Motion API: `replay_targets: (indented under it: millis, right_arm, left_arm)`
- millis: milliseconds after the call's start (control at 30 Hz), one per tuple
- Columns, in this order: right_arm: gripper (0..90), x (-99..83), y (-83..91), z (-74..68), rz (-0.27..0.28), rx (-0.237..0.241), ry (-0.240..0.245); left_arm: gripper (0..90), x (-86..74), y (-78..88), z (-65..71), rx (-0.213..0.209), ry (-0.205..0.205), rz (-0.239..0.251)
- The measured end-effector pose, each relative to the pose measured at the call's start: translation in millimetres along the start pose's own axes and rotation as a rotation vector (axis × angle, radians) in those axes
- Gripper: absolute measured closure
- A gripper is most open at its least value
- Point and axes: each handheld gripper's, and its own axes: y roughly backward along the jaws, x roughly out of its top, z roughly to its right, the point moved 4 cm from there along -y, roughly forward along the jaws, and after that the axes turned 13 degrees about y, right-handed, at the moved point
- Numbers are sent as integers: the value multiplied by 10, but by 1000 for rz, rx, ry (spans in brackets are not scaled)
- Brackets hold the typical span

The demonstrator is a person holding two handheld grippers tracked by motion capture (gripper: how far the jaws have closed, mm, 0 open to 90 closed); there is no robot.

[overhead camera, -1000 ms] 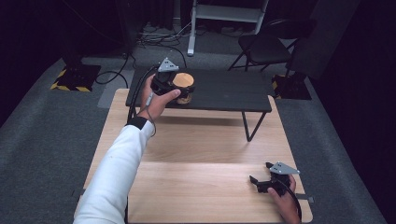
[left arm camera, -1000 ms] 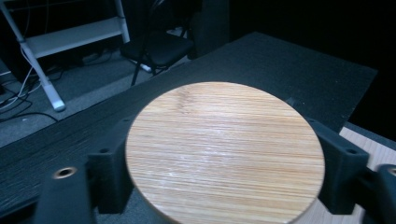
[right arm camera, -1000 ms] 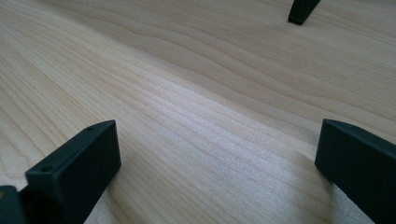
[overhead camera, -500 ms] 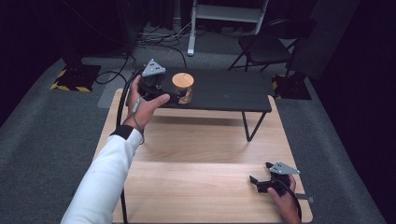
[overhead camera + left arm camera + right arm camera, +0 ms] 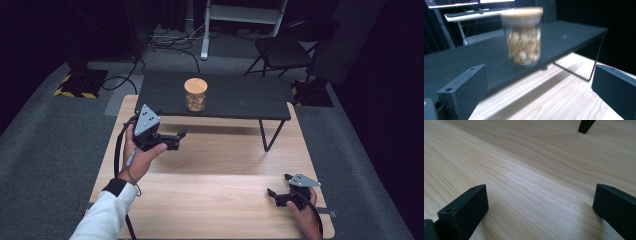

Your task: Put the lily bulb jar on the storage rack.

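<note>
Two grippers, both with jaws spread wide and empty. One jar (image 5: 195, 94) stands upright on the black shelf (image 5: 235, 97), toward the shelf's left half, well back from its front edge; wooden lid (image 5: 195, 85) on, pale chunky contents filling most of it. Left gripper (image 5: 176, 140) hangs above the table (image 5: 215, 210) in front of the shelf, apart from the jar, its jaws pointing toward the jar's side. In the left gripper view the jar (image 5: 524, 37) sits centred between the jaws but beyond them, blurred. Right gripper (image 5: 273, 196) rests low at the table's near right corner, far from the jar. Judgement: the clear wall looks like glass, so rigid, smooth, likely slippery and breakable, moderately heavy when full. Best hold is across the mid-body below the lid, jaws level, not on the lid, which may lift off.
</note>
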Motion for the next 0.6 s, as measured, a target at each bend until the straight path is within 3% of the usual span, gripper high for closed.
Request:
replay_targets:
  millis: [100,300,400,600]
  right_arm:
    - [0,1,1,-3,0,0,-1]
    - [0,0,1,-4,0,-1,0]
    - [0,0,1,-4,0,-1,0]
    - [0,0,1,-3,0,-1,0]
  left_arm:
    - [4,-206,45,29,18,-21,-2]
    - [4,-521,57,21,6,23,-26]
    - [4,-670,52,36,9,6,-43]
    - [4,-930,63,65,17,18,-44]
